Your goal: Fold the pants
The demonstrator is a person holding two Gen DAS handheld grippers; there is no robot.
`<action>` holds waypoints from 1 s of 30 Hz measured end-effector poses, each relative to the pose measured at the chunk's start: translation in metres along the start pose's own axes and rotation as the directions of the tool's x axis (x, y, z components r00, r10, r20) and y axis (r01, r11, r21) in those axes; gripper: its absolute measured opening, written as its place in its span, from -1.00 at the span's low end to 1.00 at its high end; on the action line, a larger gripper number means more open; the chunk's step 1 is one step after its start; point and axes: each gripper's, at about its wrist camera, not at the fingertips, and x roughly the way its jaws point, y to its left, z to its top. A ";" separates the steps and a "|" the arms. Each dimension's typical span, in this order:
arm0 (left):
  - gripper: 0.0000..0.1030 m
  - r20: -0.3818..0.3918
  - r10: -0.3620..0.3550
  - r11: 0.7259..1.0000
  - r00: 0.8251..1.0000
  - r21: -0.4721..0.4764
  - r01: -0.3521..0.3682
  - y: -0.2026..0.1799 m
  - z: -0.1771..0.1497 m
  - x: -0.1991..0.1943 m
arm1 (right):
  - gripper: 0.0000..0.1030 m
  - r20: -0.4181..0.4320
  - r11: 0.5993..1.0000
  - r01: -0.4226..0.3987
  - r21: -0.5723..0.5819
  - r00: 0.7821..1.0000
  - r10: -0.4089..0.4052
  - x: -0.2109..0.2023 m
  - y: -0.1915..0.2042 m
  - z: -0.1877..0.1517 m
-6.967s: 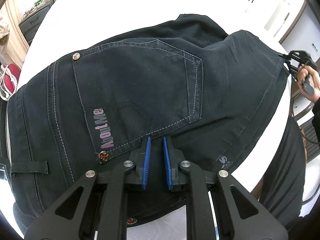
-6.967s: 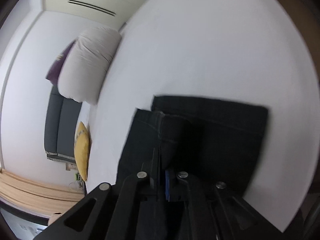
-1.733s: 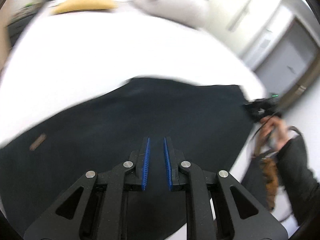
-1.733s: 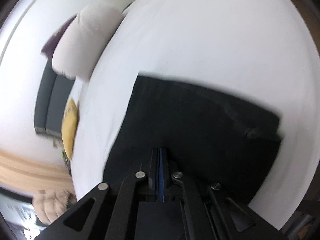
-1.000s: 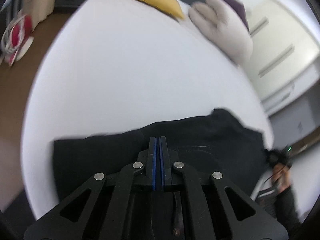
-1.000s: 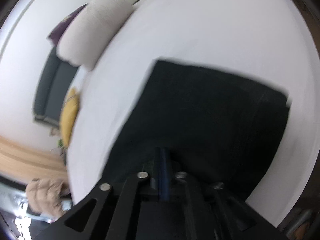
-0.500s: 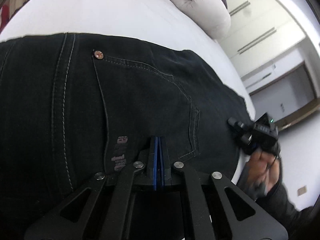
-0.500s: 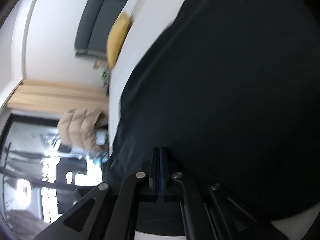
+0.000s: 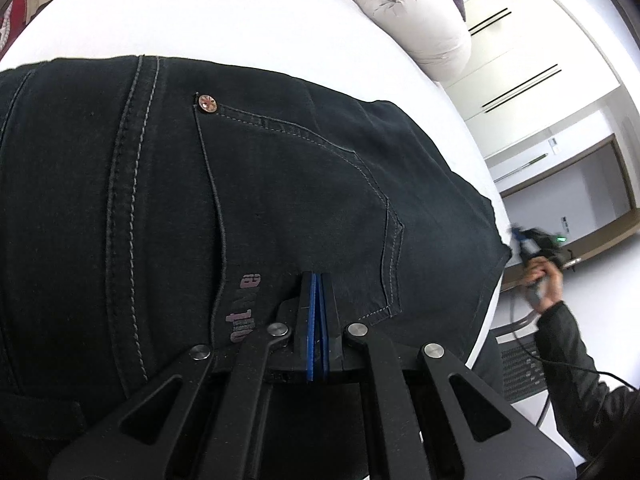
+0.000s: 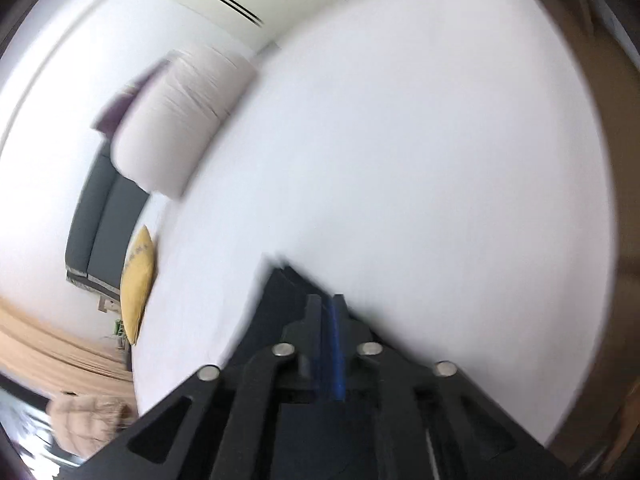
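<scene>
Black jeans (image 9: pixel 256 184) lie folded on a white bed (image 9: pixel 200 12), back pocket and copper rivet facing up. My left gripper (image 9: pixel 317 280) is shut, its blue pads pressed together on the cloth near the pocket's lower edge. My right gripper (image 9: pixel 524 242) shows at the jeans' right corner in the left wrist view. In the blurred right wrist view, the right gripper (image 10: pixel 329 304) looks shut over a dark corner of the jeans (image 10: pixel 280 288); whether it pinches cloth is unclear.
A pale rolled duvet (image 9: pixel 404 12) and a yellow pillow (image 10: pixel 138 280) lie at the bed's far end. A grey sofa (image 10: pixel 100 208) stands behind. White cupboards (image 9: pixel 520 60) are at the right, beyond the bed edge.
The left gripper stays shut on the jeans with the pocket side up. The right gripper has swung away from over the cloth to the jeans' corner, now facing bare bed.
</scene>
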 end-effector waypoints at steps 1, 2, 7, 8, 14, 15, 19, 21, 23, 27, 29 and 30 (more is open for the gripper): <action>-0.94 0.000 0.010 1.000 1.000 0.000 -0.010 -0.004 0.001 0.001 | -0.39 0.024 0.999 -0.041 -0.016 0.999 0.041 -0.016 0.006 0.003; -0.94 -0.002 0.021 1.000 1.000 -0.002 -0.021 -0.007 0.001 0.002 | 0.20 0.032 0.998 -0.057 -0.020 0.998 0.057 -0.027 0.008 0.004; -0.94 -0.001 0.072 0.995 0.997 0.071 -0.071 -0.046 0.003 -0.009 | 0.47 0.005 0.991 -0.125 0.054 0.992 0.125 -0.060 -0.015 -0.044; -0.94 0.003 0.060 0.995 0.998 0.081 -0.060 -0.053 0.004 -0.012 | 0.45 -0.008 0.985 -0.145 0.094 0.989 0.146 -0.059 -0.024 -0.053; -0.94 -0.027 -0.004 0.996 1.000 0.089 0.006 -0.076 0.011 0.007 | 0.13 -0.065 0.937 -0.165 0.307 0.979 0.194 -0.016 -0.059 -0.091; -0.94 -0.038 -0.011 0.997 0.999 0.081 0.014 -0.077 0.013 0.014 | 0.12 -0.056 0.933 -0.178 0.314 0.977 0.205 -0.013 -0.061 -0.088; -0.94 -0.090 -0.039 0.998 0.995 0.049 0.044 -0.078 0.018 0.038 | 0.11 -0.064 0.922 -0.195 0.335 0.972 0.228 0.000 -0.069 -0.078; -0.94 -0.112 -0.042 0.999 0.993 0.028 0.045 -0.074 0.018 0.050 | -0.04 -0.054 0.910 -0.203 0.363 0.970 0.238 0.001 -0.078 -0.077; -0.94 -0.123 -0.059 0.998 0.991 -0.004 0.059 -0.067 0.020 0.056 | -0.13 -0.042 0.900 -0.209 0.383 0.969 0.243 0.004 -0.085 -0.073; -0.94 -0.121 -0.123 0.990 0.985 -0.082 0.113 -0.049 0.017 0.055 | -0.37 -0.041 0.907 -0.207 0.366 0.970 0.238 0.015 -0.083 -0.069; -0.94 -0.120 -0.121 0.991 0.985 -0.079 0.112 -0.047 0.014 0.052 | -0.54 -0.040 0.912 -0.212 0.352 0.970 0.241 0.015 -0.083 -0.067; -0.94 -0.120 -0.120 0.991 0.985 -0.078 0.111 -0.046 0.014 0.050 | -0.70 -0.042 0.912 -0.212 0.351 0.969 0.242 0.016 -0.084 -0.066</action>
